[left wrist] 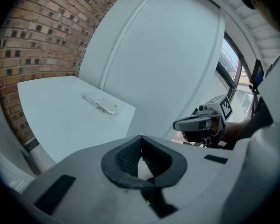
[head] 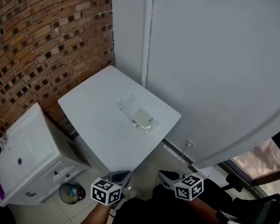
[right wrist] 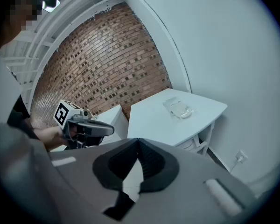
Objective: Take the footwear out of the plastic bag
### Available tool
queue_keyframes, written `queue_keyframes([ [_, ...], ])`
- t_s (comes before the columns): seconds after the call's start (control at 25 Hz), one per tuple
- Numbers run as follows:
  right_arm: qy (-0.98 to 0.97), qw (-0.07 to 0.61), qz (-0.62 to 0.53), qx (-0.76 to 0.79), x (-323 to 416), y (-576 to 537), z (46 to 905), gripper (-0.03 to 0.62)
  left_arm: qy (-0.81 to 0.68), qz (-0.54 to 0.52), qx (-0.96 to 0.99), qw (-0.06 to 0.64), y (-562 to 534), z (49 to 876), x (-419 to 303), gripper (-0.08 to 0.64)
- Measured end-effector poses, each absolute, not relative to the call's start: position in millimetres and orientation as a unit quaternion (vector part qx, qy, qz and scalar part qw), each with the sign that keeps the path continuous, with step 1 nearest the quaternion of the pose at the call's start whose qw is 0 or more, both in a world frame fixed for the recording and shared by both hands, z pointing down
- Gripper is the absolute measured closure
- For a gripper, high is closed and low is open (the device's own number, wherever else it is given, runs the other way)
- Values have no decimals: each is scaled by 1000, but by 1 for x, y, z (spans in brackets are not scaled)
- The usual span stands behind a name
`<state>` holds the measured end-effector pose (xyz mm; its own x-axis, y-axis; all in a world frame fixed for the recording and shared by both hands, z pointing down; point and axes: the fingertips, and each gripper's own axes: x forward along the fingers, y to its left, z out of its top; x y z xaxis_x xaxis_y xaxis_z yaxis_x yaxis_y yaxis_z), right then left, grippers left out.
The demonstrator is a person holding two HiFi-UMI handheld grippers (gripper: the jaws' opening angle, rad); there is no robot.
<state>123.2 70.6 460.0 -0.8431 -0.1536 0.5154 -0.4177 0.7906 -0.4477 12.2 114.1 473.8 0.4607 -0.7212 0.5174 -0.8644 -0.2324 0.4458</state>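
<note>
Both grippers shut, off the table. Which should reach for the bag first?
Left, narrowly: left gripper sits by the table's near corner, nearer the bag; right gripper hangs beside the table.

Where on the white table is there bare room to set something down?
The plastic bag lies on the table, right of middle, toward the grey wall. Bare: the wide stretch from the bag to the brick wall side, and the near corner. Nothing crowds it.
</note>
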Motion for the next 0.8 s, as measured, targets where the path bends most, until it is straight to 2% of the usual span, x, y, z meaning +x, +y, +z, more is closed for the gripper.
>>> queue_keyframes([
  [0.28,-916,219,283,180,124,41,464,589,-533,94,760,358,108,480,-4,554],
  [0.44,-912,216,294,185,114,20,472,565,-537,93,753,369,105,485,-6,554],
  [0.8,-917,218,280,184,48,-69,485,519,-588,102,709,375,98,471,-58,554],
])
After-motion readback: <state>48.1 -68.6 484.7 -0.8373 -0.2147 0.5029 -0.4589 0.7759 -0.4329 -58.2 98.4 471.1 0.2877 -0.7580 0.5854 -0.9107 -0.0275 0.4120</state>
